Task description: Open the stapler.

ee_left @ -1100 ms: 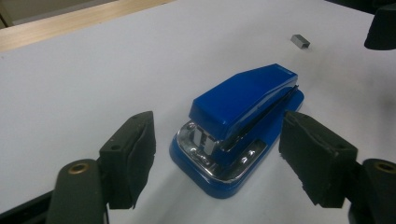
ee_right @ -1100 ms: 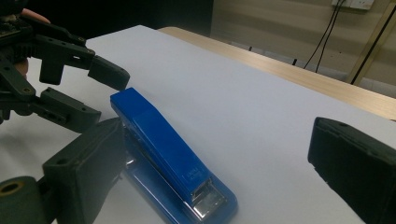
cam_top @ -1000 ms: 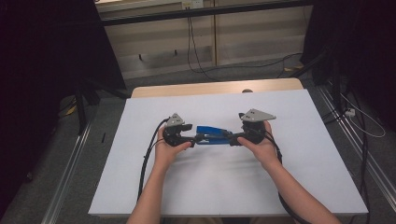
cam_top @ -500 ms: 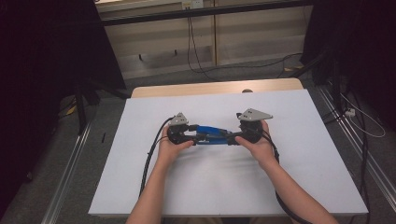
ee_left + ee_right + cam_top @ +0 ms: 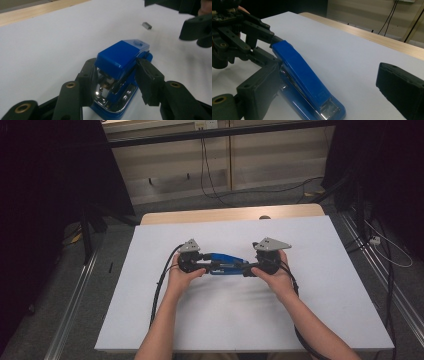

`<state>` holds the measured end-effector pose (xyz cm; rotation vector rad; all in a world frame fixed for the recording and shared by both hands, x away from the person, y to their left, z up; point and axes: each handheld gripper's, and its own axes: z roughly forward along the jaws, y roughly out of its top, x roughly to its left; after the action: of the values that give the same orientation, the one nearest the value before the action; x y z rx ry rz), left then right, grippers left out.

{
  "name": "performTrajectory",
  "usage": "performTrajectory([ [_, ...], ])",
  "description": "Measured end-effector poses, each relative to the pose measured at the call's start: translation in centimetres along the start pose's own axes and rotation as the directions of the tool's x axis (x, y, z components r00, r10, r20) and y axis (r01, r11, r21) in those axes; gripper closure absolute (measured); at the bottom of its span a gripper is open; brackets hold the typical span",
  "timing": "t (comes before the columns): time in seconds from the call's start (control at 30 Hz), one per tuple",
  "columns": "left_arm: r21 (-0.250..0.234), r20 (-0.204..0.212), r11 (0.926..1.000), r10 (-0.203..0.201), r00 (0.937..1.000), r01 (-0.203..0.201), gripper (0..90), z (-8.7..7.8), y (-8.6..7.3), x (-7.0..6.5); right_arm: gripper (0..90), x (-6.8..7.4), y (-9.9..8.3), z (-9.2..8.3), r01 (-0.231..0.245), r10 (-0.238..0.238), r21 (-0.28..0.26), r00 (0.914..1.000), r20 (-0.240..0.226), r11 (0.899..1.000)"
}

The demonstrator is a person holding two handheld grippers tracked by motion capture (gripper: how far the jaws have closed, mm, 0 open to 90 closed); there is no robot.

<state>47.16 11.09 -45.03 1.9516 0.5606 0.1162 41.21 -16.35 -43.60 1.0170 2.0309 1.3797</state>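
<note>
We have drawn both hands a little toward us across the counter (image 5: 150,320); the left gripper (image 5: 117,75) stays clamped on the stapler's (image 5: 120,56) hinged end; the right gripper (image 5: 329,87) gapes around its front, not yet gripping

Hidden, cropped and unclear parts around the blue stapler

In the high view the stapler (image 5: 226,262) is too small to tell how the jaws meet it, and both hands cover much of the left gripper (image 5: 201,264) and right gripper (image 5: 248,268). In the left gripper view the stapler's (image 5: 120,75) near end runs off the bottom edge, a small grey piece (image 5: 147,25) on the white table (image 5: 50,45), possibly a strip of staples, is too blurred to name, and the right gripper (image 5: 195,22) is cropped at the top right. In the right gripper view its right jaw is cut by the frame edge.
</note>
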Motion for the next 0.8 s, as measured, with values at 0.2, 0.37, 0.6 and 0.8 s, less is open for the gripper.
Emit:
performTrajectory([
  [0.2,-0.028,-0.004,0.9996,-0.011,0.9999,0.011,57.2,-0.4,0.8,-0.4,7.6,0.3,0.0,0.4,0.007,-0.007,0.012,0.9999,-0.013,1.000],
  [0.37,-0.036,-0.004,0.9993,-0.009,0.9999,0.009,57.9,-0.4,1.1,-0.6,9.1,0.5,0.1,0.8,0.021,-0.020,0.022,0.9994,-0.027,1.000],
  [0.6,-0.043,-0.006,0.9990,-0.015,0.9999,0.015,58.3,-0.4,1.4,-0.8,11.6,1.2,0.3,1.8,0.058,-0.056,0.041,0.9974,-0.045,0.997],
  [0.8,-0.036,-0.010,0.9993,-0.014,0.9998,0.014,58.3,-0.5,1.4,-0.8,18.0,1.9,0.0,1.6,0.057,-0.054,0.052,0.9971,-0.054,0.997],
])
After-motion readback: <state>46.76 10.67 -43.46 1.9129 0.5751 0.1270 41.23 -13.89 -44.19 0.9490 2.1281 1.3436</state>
